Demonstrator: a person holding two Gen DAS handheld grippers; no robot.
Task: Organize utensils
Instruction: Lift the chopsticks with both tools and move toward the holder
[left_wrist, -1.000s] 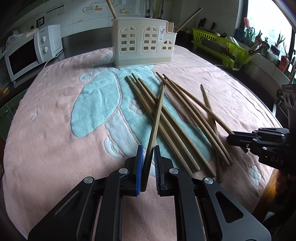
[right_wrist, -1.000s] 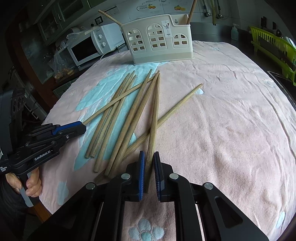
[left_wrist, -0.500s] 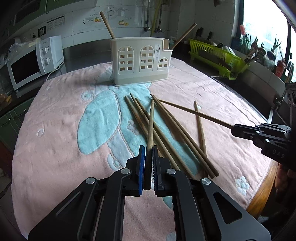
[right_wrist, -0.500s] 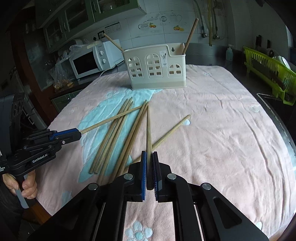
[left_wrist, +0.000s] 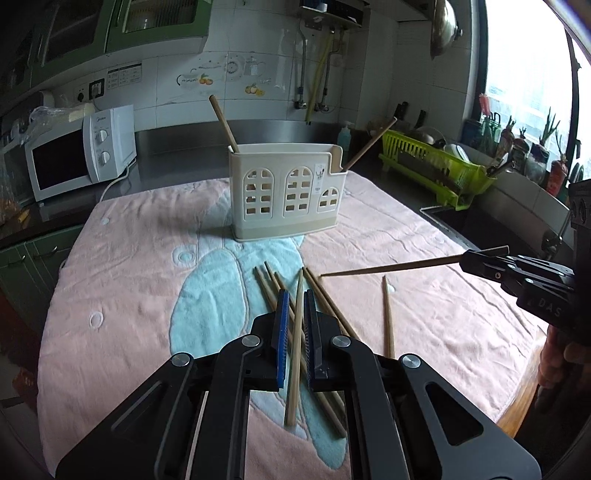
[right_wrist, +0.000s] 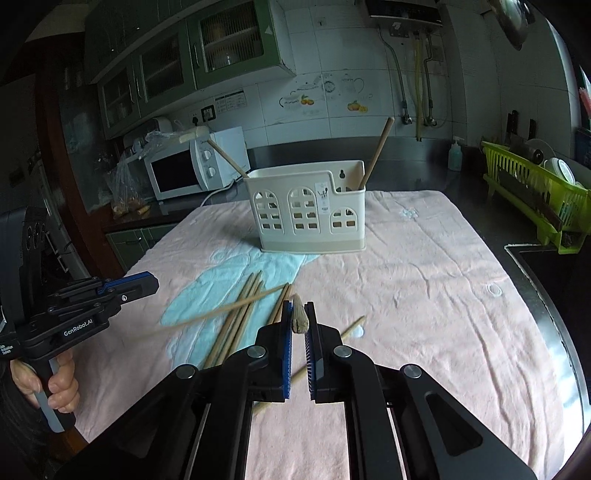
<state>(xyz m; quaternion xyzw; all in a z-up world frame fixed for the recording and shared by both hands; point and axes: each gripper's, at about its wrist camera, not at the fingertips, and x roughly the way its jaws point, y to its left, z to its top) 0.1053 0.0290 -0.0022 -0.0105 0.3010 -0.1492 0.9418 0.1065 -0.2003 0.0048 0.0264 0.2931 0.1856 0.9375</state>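
A cream utensil holder (left_wrist: 286, 195) stands at the far middle of the pink towel, with one chopstick in each end; it also shows in the right wrist view (right_wrist: 308, 212). Several wooden chopsticks (left_wrist: 321, 306) lie loose on the towel (right_wrist: 240, 317). My left gripper (left_wrist: 295, 328) is shut on one chopstick (left_wrist: 295, 347), lifted above the pile. My right gripper (right_wrist: 298, 325) is shut on another chopstick (right_wrist: 298, 319), seen end-on; from the left wrist view that chopstick (left_wrist: 391, 267) points left across the towel.
A white microwave (left_wrist: 79, 151) stands at the back left. A green dish rack (left_wrist: 436, 170) sits at the back right beside a dark sink edge (right_wrist: 535, 266). The towel's near edge (left_wrist: 517, 402) drops off at the table front.
Both grippers have risen and pulled back, each lifting its chopstick off the pile. The holder now appears lower and more level in both views.
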